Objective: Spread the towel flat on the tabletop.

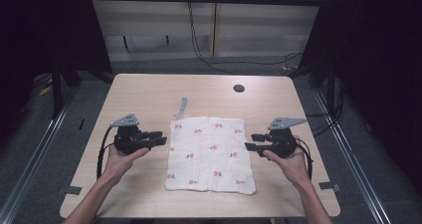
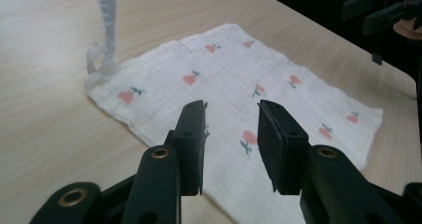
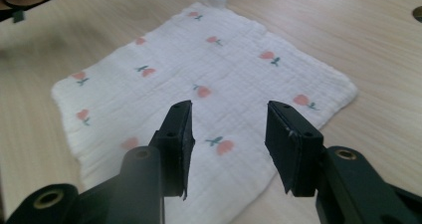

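A square white muslin cloth printed with small pink fruit [image 1: 210, 154] lies spread flat near the middle of the pale wood-grain worktop [image 1: 149, 92], toward the person's edge. A narrow white fabric tag [image 1: 181, 107] sticks out from its far left corner onto the bare wood. The left tongs [image 1: 158, 137] hover just beside the cloth's left edge, pointing inward; in the left gripper view their black jaws stand partly open with nothing between them, the cloth below. The right tongs [image 1: 253, 142] sit just beside the cloth's right edge, facing the left ones, jaws likewise parted and empty, over the near part of the cloth. A small dark round hole [image 1: 239, 88] marks the worktop beyond the cloth.
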`<state>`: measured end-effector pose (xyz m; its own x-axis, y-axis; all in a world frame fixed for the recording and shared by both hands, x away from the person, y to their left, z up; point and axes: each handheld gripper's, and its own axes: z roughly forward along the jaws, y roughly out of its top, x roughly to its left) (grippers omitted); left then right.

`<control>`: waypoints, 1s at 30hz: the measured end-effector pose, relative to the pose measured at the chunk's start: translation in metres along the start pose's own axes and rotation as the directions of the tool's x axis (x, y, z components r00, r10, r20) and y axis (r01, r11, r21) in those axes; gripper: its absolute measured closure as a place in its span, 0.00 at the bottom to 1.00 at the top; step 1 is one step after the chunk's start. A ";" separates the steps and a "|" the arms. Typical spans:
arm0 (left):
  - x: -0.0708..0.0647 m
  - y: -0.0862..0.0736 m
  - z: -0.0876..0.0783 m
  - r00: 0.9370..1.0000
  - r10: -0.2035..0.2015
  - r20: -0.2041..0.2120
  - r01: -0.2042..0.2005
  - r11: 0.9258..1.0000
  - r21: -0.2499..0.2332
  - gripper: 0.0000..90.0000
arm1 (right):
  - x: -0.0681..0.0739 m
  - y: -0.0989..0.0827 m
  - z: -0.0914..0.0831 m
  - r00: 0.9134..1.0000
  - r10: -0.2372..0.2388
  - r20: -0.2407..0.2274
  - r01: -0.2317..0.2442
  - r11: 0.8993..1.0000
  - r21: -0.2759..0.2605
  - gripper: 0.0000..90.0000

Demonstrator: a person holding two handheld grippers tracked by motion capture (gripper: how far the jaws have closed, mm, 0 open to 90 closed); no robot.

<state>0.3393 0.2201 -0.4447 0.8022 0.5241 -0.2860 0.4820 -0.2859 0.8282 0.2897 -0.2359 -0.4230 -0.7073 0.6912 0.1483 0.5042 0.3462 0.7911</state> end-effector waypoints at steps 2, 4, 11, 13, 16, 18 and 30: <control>-0.004 -0.005 -0.004 1.000 0.009 0.000 -0.009 1.000 0.010 0.71 | 0.008 -0.005 -0.002 1.000 0.006 -0.011 -0.006 1.000 0.001 0.61; -0.012 -0.010 -0.008 0.999 0.035 -0.006 -0.034 0.998 0.045 0.70 | 0.014 -0.013 -0.002 1.000 0.002 -0.022 -0.002 1.000 0.016 0.62; -0.030 -0.036 -0.015 0.999 0.047 0.008 -0.048 0.995 0.086 0.69 | 0.030 -0.043 0.001 1.000 0.001 -0.031 0.001 0.996 0.087 0.69; -0.033 -0.040 -0.009 0.998 0.059 0.016 -0.061 0.992 0.112 0.67 | 0.033 -0.053 0.004 0.999 0.006 -0.039 -0.002 0.995 0.103 0.70; -0.034 -0.045 -0.001 0.998 0.064 0.020 -0.066 0.988 0.140 0.64 | 0.039 -0.064 0.010 0.999 -0.015 -0.039 0.020 0.990 0.139 0.71; -0.035 -0.047 0.004 0.998 0.056 0.033 -0.060 0.987 0.148 0.63 | 0.040 -0.069 0.015 0.999 -0.009 -0.044 0.015 0.988 0.156 0.71; -0.053 -0.053 0.029 0.983 0.129 0.128 -0.157 0.958 0.239 0.69 | 0.041 -0.078 0.021 0.995 -0.084 -0.046 0.091 0.977 0.191 0.64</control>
<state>0.2813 0.1840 -0.4873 0.8964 0.3753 -0.2359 0.4199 -0.5482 0.7233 0.2318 -0.2206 -0.4911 -0.7693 0.6296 0.1087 0.5229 0.5226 0.6734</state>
